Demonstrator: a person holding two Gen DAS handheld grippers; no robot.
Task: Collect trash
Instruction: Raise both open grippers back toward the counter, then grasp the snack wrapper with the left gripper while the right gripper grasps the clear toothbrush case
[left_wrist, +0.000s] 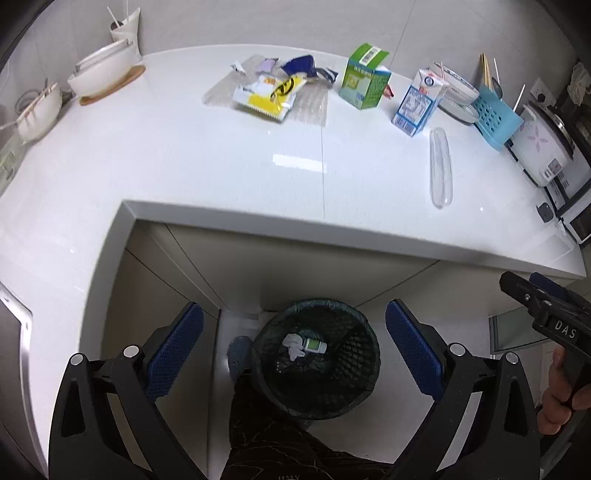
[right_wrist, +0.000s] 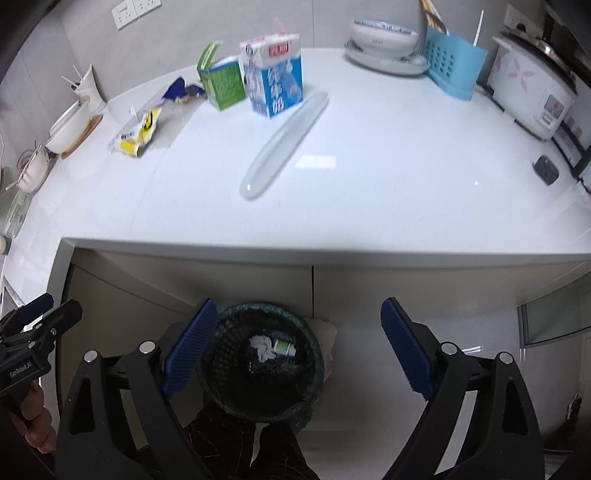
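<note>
White "DAS" lettering marks the right hand-held gripper (left_wrist: 517, 286); both it and the left hand-held gripper (left_wrist: 294, 341) gape empty.

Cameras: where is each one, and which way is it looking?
Left wrist: on the left hand-held gripper, tilted down over the trash bin and white counter; its blue fingers, a trouser leg and the other gripper show.
Right wrist: on the right hand-held gripper, same downward tilt; open fingers show.
Shared: bin, milk carton, green box.
</note>
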